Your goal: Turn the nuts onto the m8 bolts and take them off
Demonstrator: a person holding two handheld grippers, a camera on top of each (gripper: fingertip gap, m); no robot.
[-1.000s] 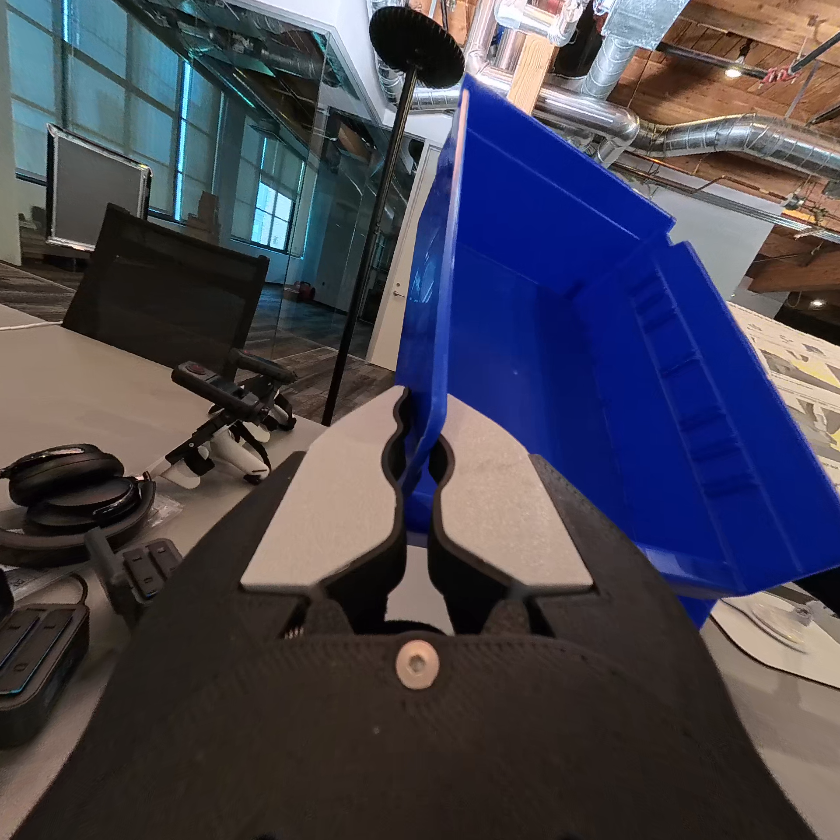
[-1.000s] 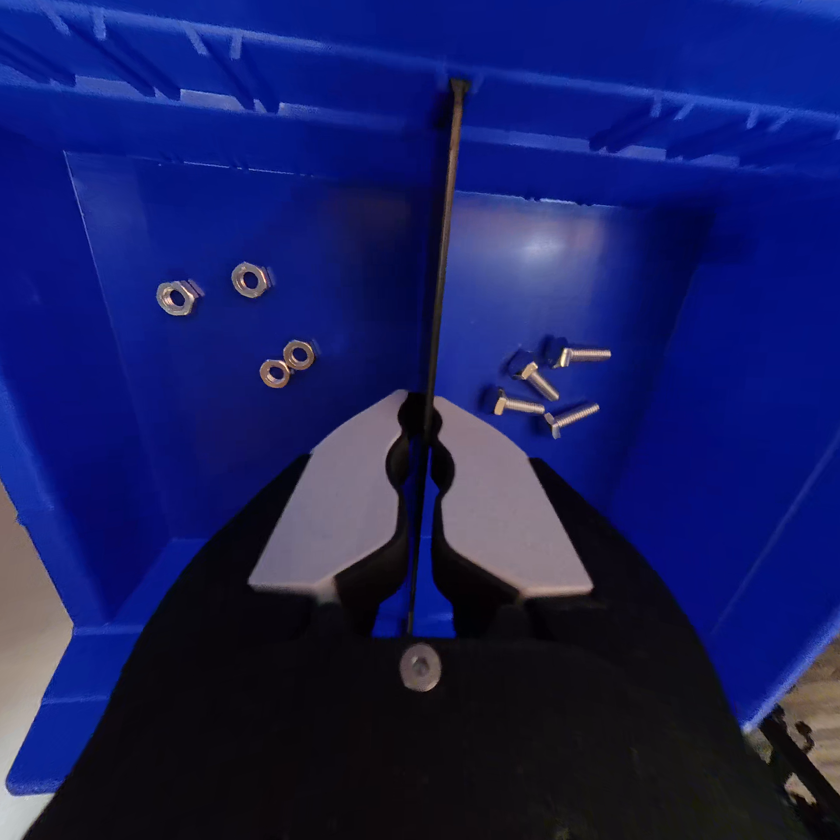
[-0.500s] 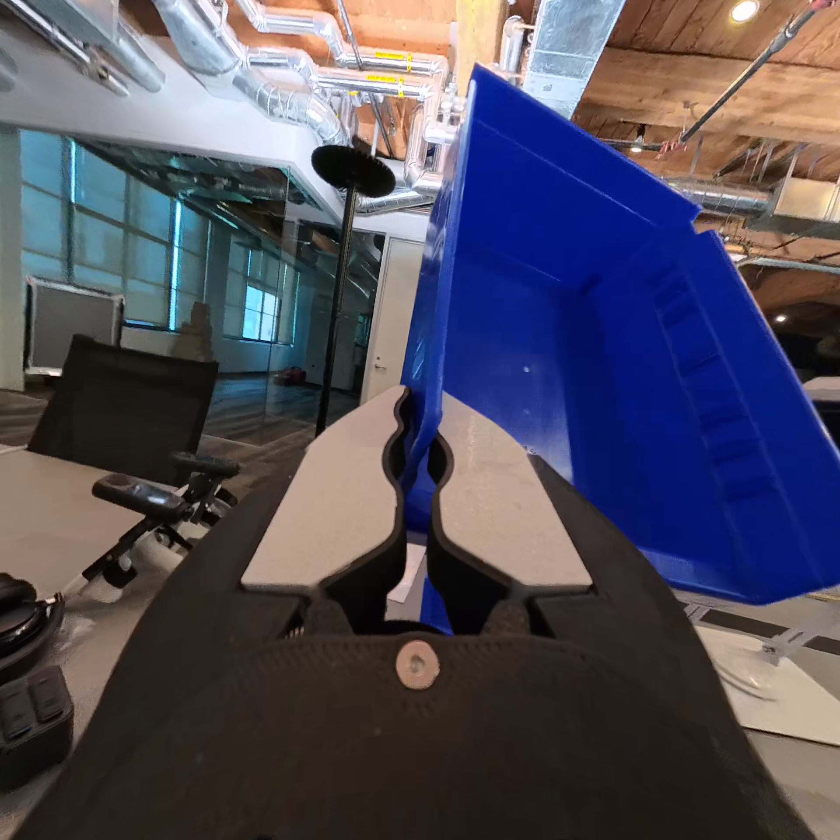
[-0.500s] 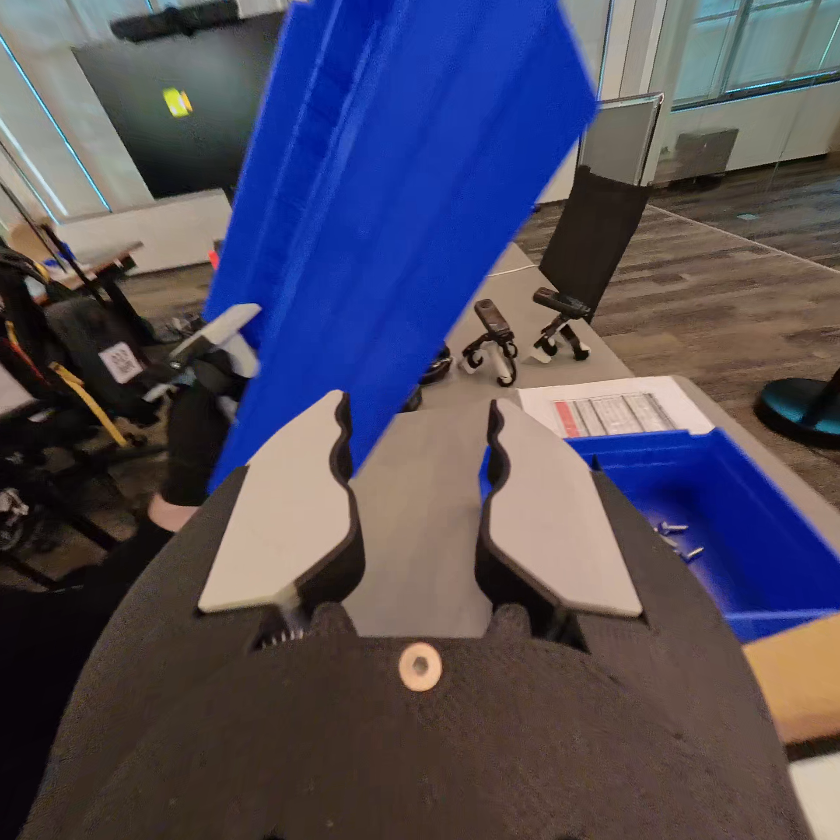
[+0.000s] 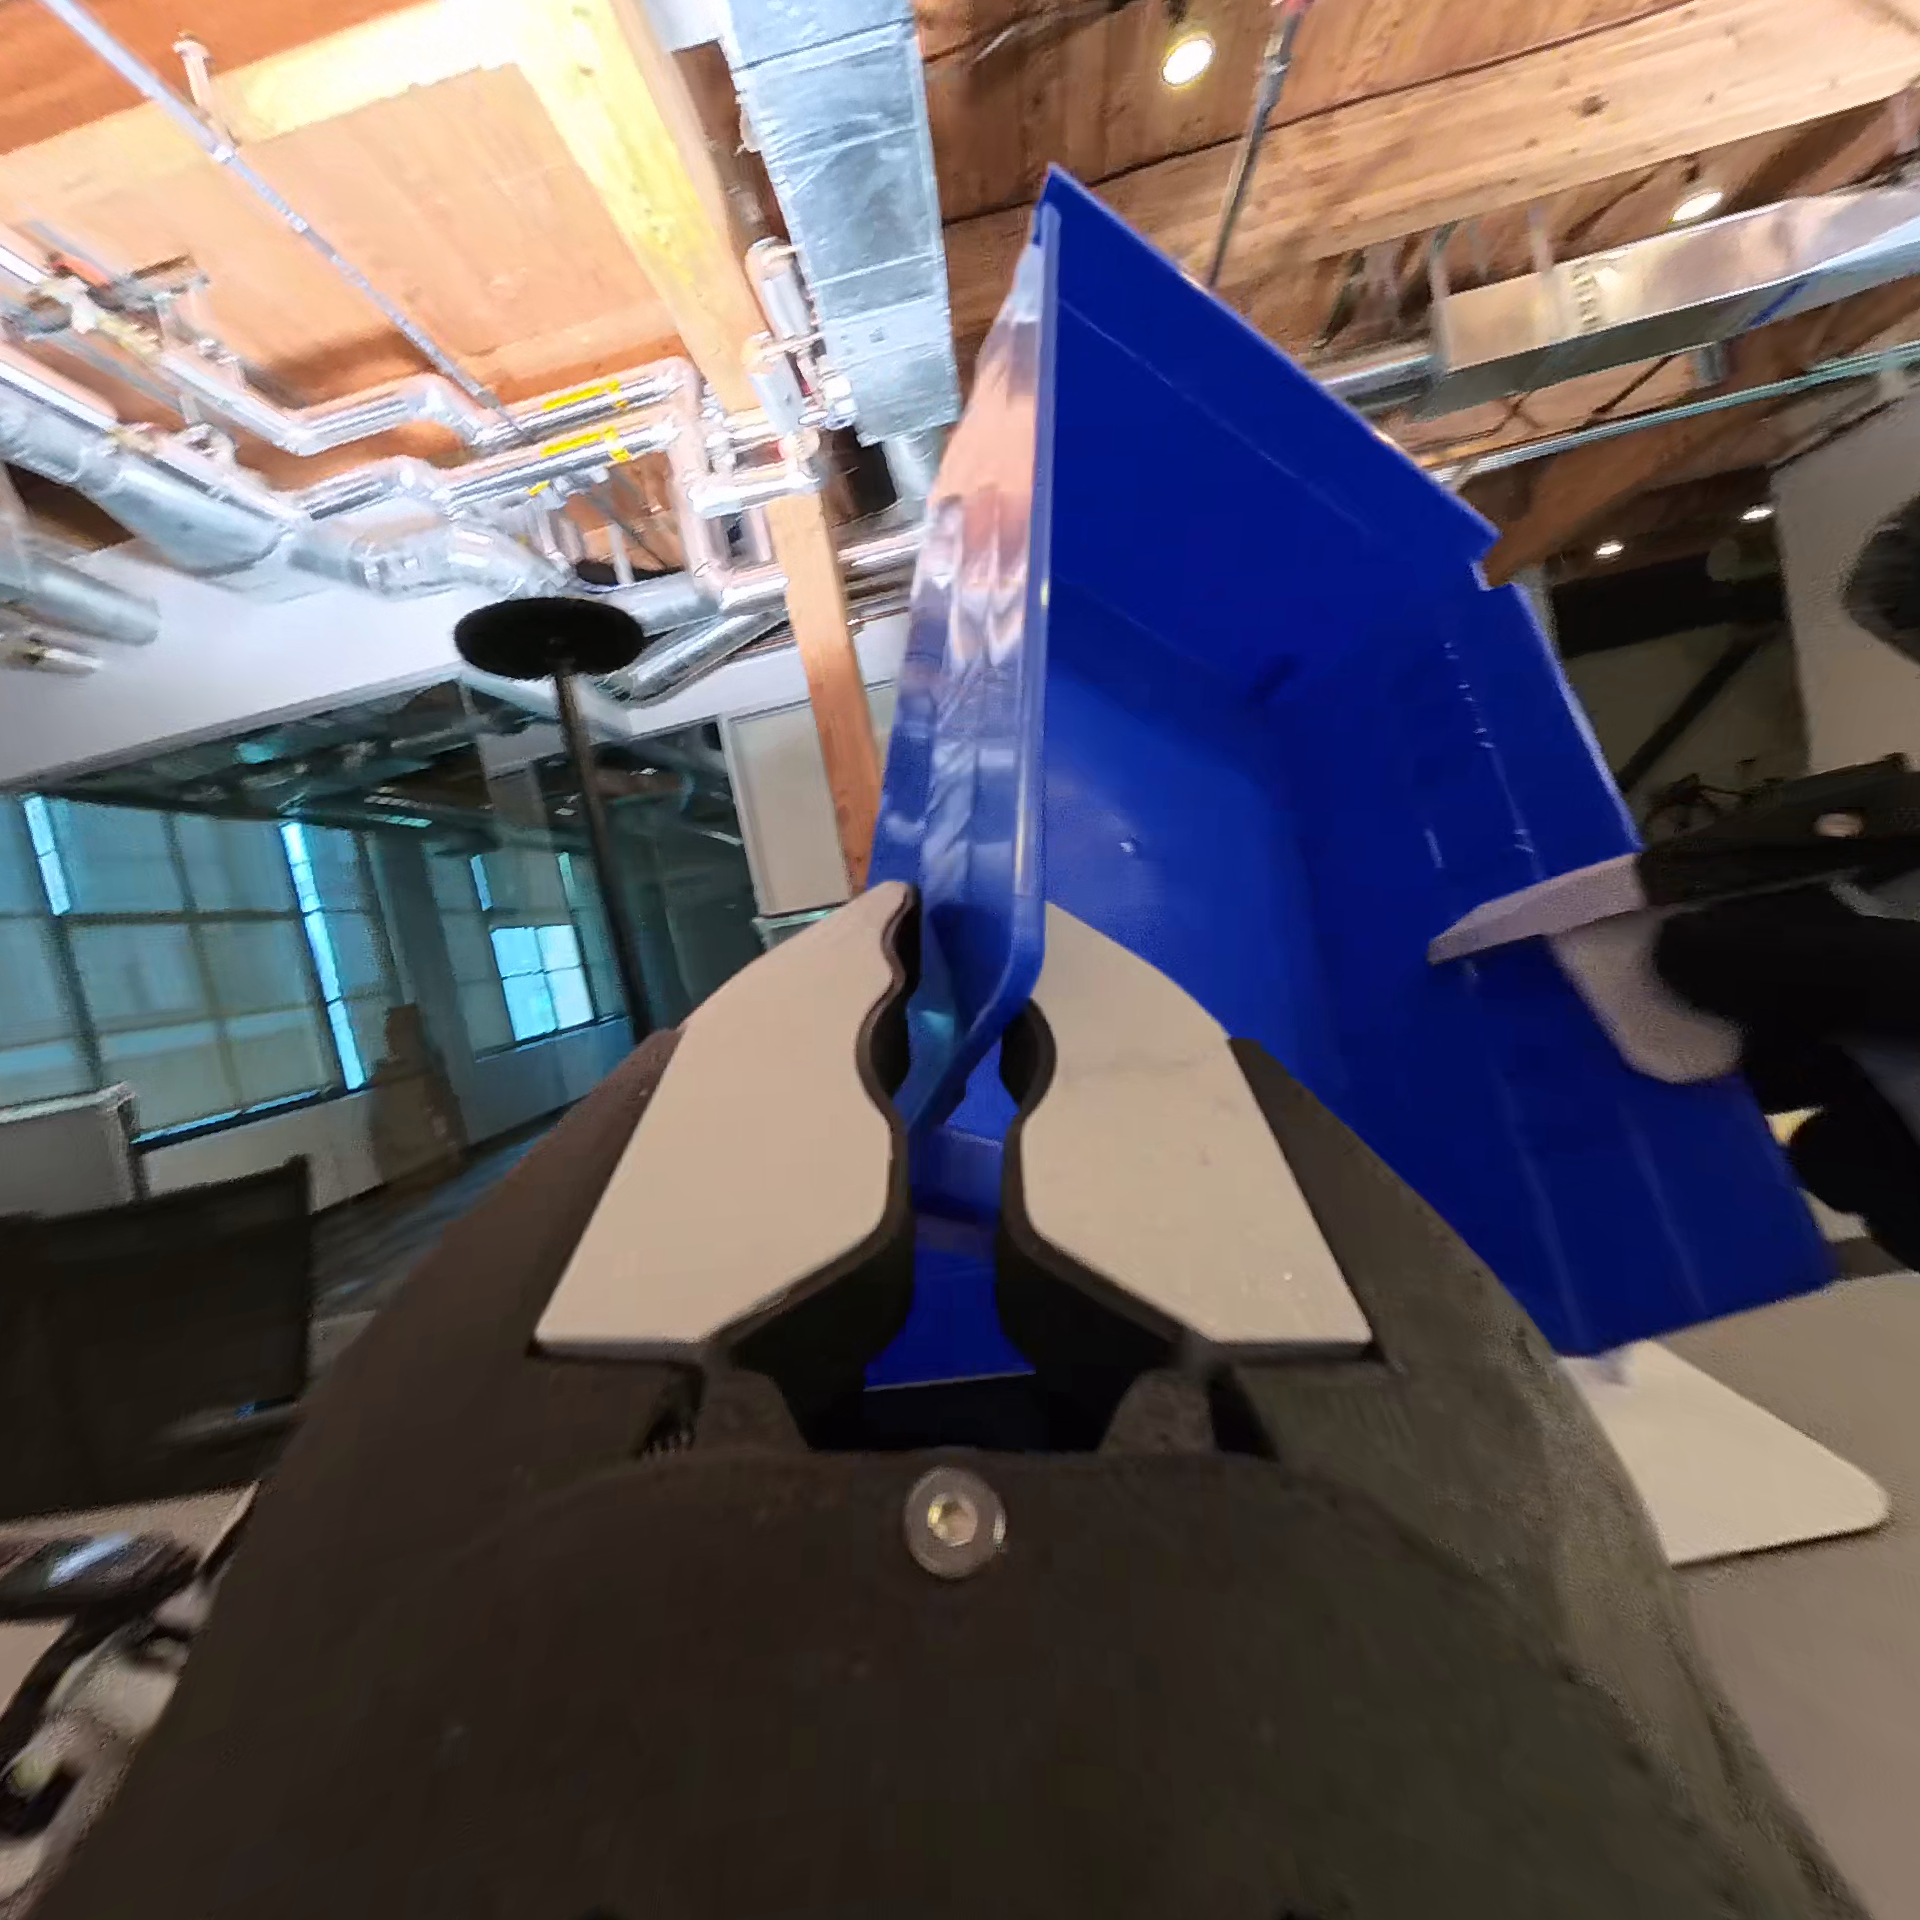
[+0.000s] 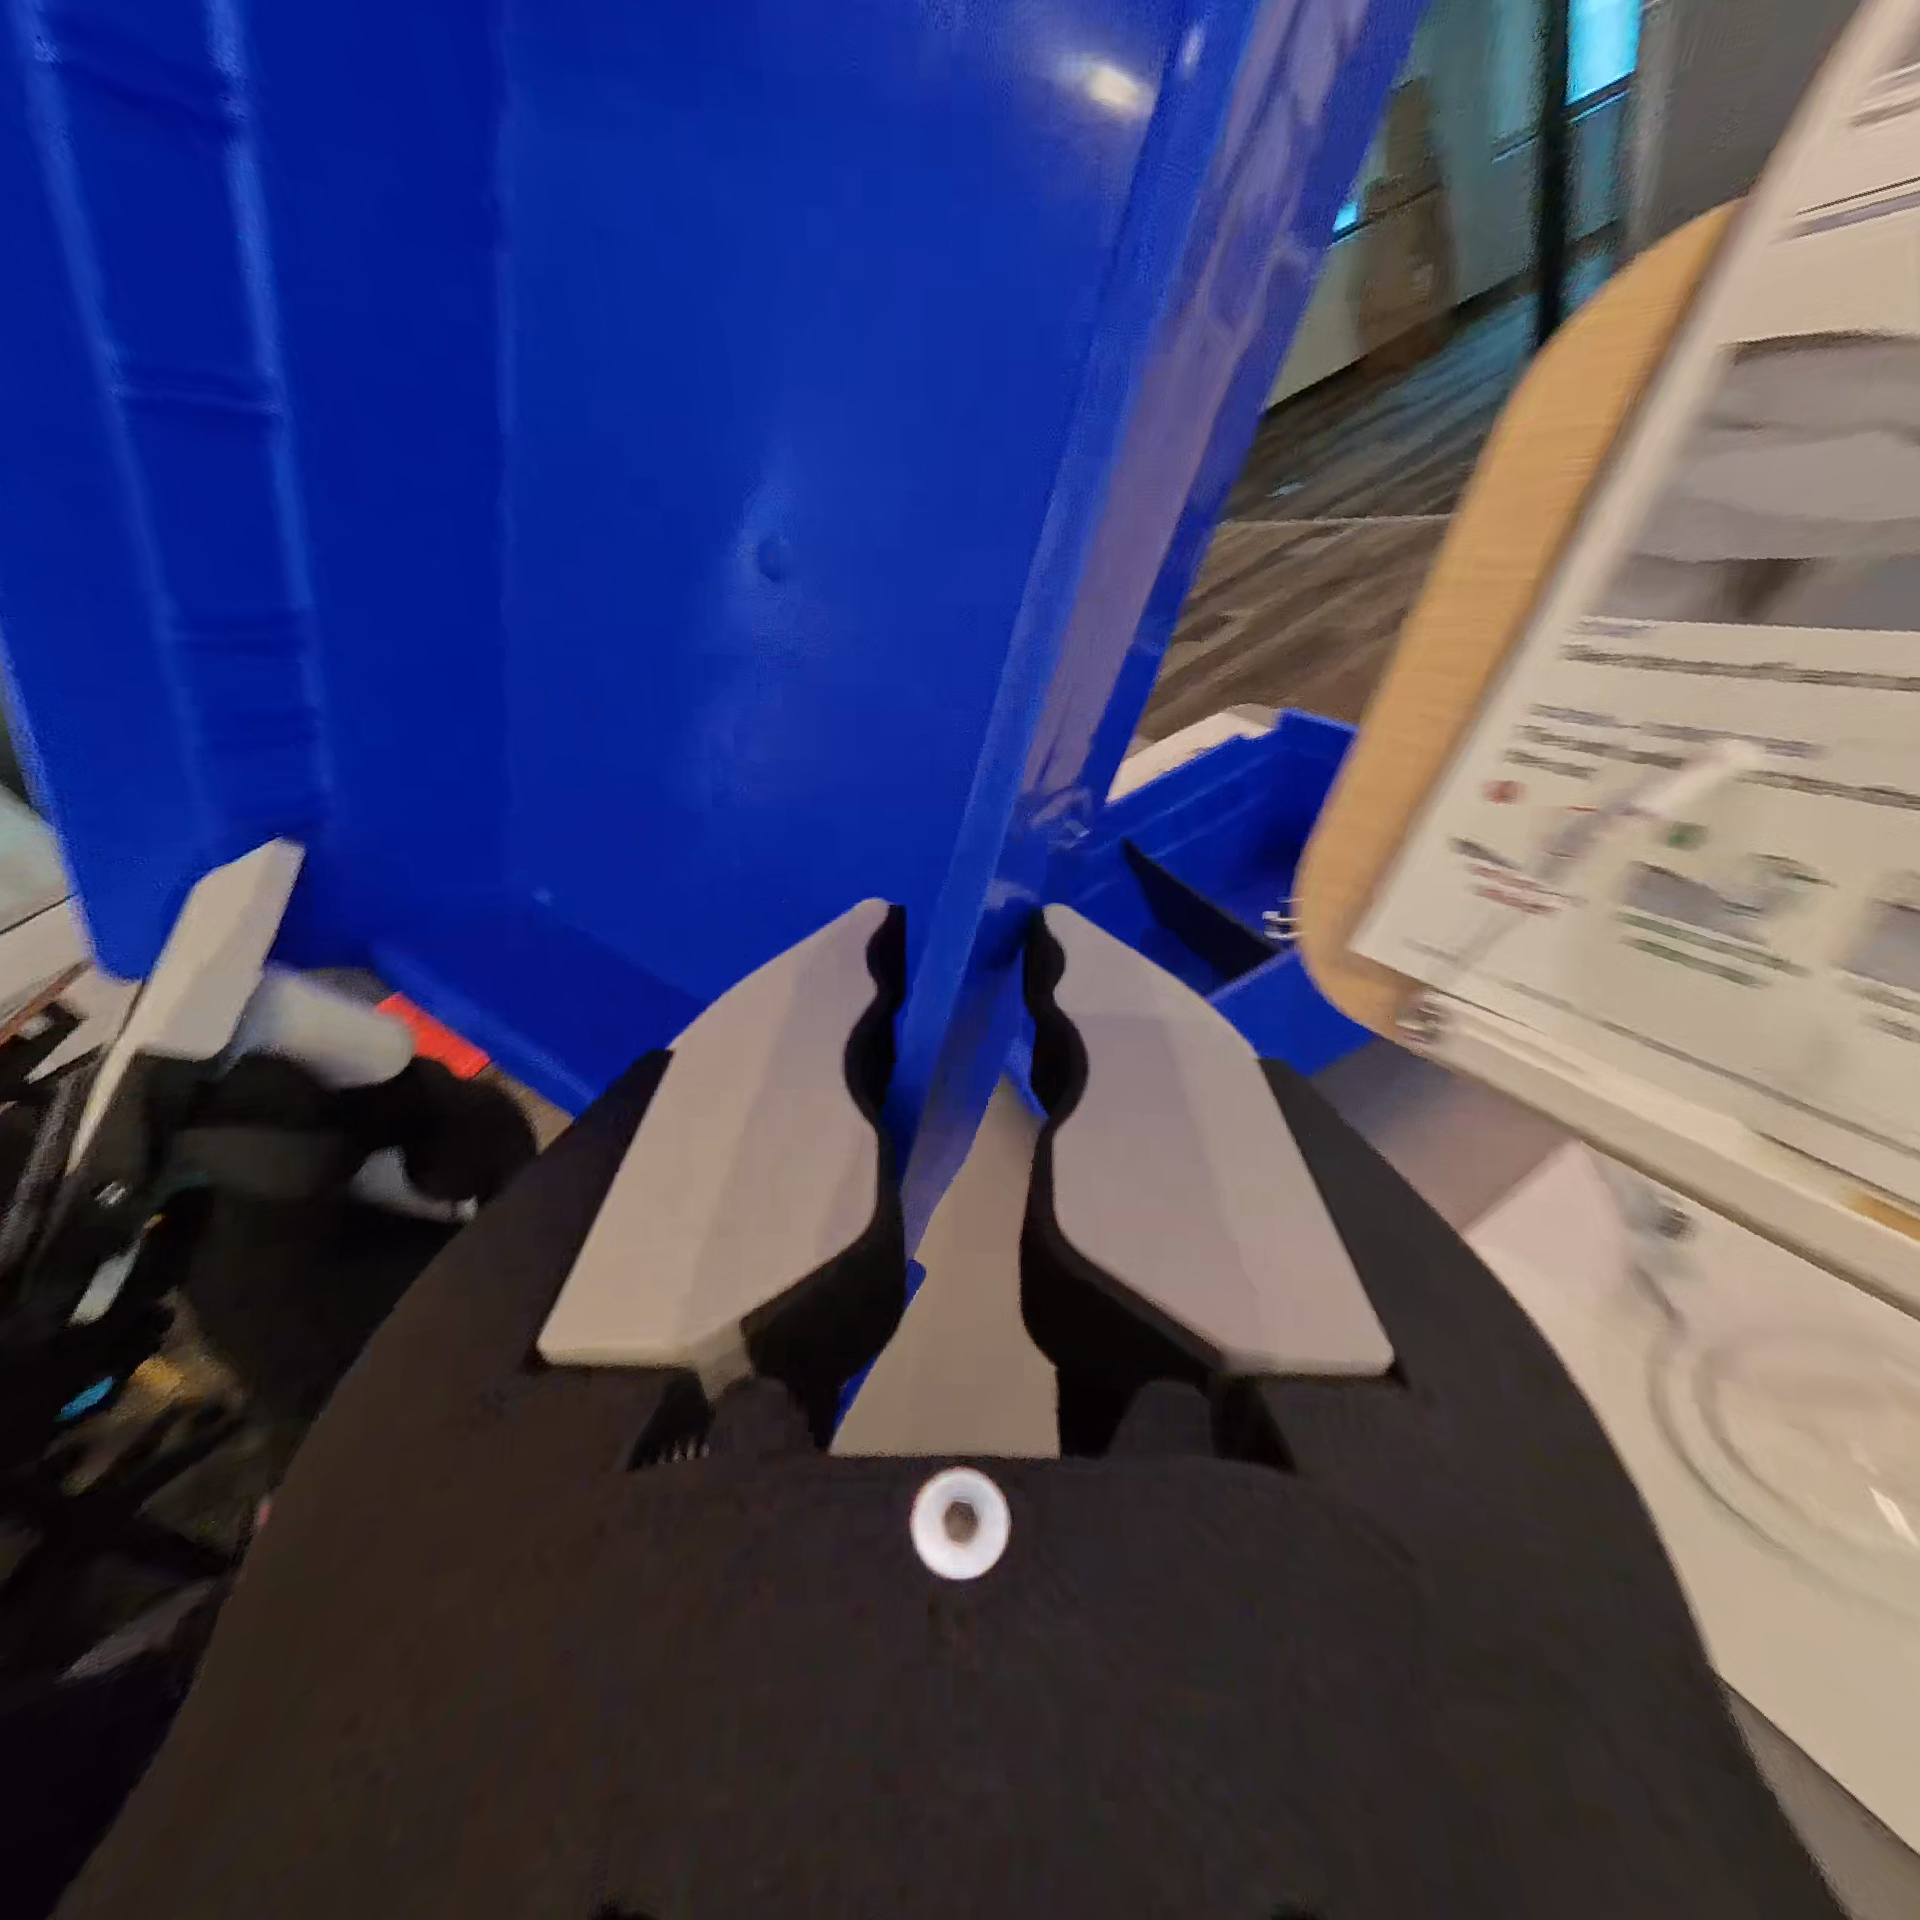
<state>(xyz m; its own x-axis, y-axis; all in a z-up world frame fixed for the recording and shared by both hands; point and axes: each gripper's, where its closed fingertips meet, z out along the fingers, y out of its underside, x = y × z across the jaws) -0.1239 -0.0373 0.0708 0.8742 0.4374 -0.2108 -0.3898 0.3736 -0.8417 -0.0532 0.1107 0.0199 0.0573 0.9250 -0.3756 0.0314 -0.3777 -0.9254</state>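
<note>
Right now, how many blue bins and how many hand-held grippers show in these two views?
Blue bins: 2 (lifted bin, lower bin)
Hand-held grippers: 2 (left hand-held gripper, right hand-held gripper)
Total: 4

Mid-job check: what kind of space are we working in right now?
Most likely an open-plan office or lab in a converted industrial building: exposed timber ceiling beams and silver ductwork overhead, a glass-walled room behind, and a grey work table under the lifted blue bin.
</note>
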